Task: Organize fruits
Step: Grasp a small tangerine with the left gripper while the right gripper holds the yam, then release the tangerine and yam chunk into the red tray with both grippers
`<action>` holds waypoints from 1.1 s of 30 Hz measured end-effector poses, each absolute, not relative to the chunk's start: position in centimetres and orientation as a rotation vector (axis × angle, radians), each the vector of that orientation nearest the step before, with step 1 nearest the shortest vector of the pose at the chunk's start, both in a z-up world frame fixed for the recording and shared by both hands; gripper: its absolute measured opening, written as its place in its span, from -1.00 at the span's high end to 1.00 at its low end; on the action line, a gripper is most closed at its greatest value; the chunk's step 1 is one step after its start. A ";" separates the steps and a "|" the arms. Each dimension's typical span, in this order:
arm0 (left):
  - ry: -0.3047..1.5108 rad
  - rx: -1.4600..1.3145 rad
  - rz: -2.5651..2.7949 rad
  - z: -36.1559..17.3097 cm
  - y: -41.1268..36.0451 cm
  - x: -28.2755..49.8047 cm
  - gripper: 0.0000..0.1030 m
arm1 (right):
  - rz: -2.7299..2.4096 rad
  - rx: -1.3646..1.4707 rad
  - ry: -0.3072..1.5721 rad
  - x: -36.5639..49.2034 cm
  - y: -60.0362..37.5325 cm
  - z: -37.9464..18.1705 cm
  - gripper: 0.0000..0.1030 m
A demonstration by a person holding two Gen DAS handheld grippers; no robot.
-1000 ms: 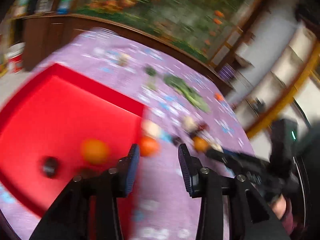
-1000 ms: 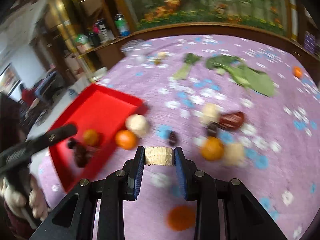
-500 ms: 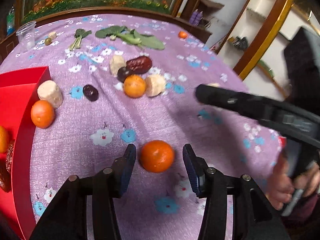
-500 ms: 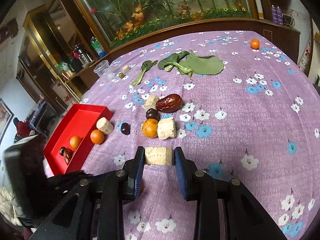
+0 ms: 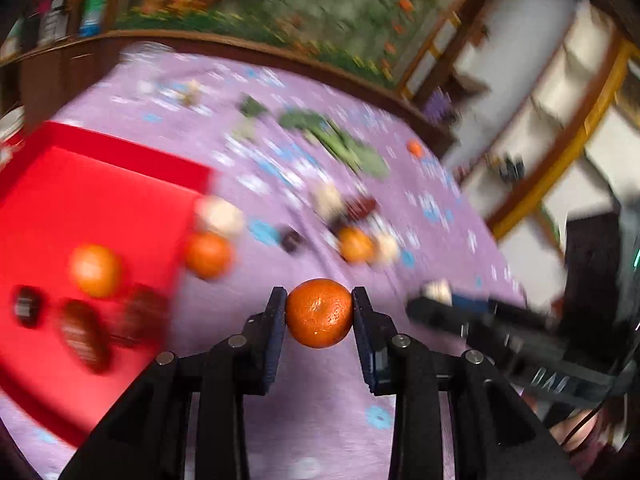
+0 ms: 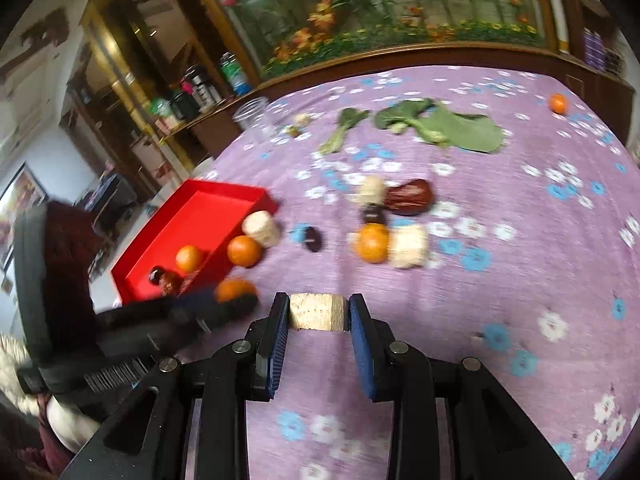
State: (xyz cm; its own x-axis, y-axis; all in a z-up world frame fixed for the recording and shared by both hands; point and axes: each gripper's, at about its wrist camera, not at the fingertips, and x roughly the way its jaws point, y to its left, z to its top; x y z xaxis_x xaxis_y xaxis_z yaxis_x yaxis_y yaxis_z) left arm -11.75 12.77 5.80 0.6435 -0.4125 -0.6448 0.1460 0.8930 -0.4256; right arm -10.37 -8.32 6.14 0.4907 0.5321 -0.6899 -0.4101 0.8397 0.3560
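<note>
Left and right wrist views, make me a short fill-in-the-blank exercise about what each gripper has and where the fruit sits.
1. The left gripper is shut on a ____.
2. The right gripper holds a pale corn piece between its ____.
3. The tray is coloured ____.
4. The leafy greens lie on the purple ____.

Missing words: tangerine; fingers; red; tablecloth

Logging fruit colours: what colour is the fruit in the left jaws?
Orange, with a dimpled peel; the left wrist view shows it best.
</note>
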 end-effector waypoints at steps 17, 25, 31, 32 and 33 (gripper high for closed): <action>0.755 -0.513 0.094 3.5 29.9 -13.0 0.38 | 0.761 -0.112 0.947 -5.7 12.0 4.2 0.36; 0.726 -0.550 0.057 3.8 30.2 -13.2 0.13 | 0.726 -0.098 0.915 -4.4 13.0 3.7 0.26; 0.711 -0.555 0.058 4.6 29.7 -13.6 -0.05 | 0.708 -0.036 0.890 -4.2 11.1 5.0 0.09; 0.710 -0.553 0.057 4.8 29.6 -13.6 -0.05 | 0.705 -0.024 0.885 -4.3 10.7 5.2 0.09; 0.707 -0.551 0.057 4.9 29.4 -13.8 -0.06 | 0.701 -0.014 0.883 -4.4 10.3 5.4 0.09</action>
